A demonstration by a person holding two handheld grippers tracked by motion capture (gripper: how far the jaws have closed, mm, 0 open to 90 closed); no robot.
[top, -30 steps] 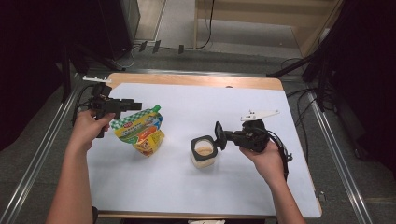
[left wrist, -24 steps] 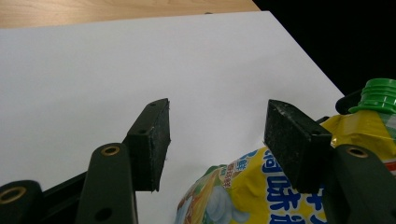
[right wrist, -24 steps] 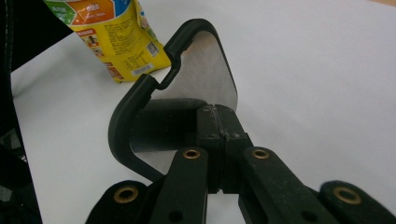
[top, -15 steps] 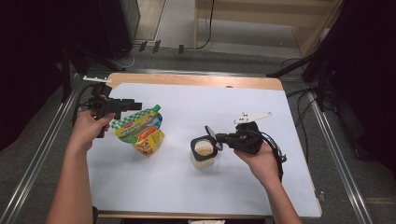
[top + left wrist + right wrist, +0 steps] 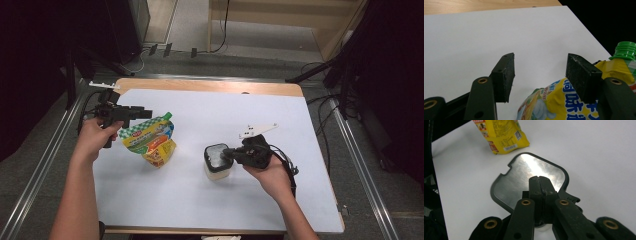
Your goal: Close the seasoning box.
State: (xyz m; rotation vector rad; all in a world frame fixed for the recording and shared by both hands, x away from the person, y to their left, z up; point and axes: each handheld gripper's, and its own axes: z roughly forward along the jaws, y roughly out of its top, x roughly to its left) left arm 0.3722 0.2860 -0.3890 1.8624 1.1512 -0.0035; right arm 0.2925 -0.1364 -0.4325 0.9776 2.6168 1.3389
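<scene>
A yellow spouted pouch with a green cap stands at the left of the white table top. My left gripper hovers at its top, open; in the left gripper view the pouch sits low behind the right-hand jaw, and the gap holds nothing. A small pale container stands mid-table with its dark-rimmed, shiny lid lying flat on it. My right gripper is shut, its tips resting on top of the lid.
The table's wooden far edge runs along the back. Metal rails flank the table on the floor, and cables trail at the right. The pouch's lower end lies beyond the container in the right gripper view.
The container's lid stood upright at my right gripper's tips and the contents showed; it now lies down over the container, with the right gripper shifted left onto it. The left hand has not moved.
</scene>
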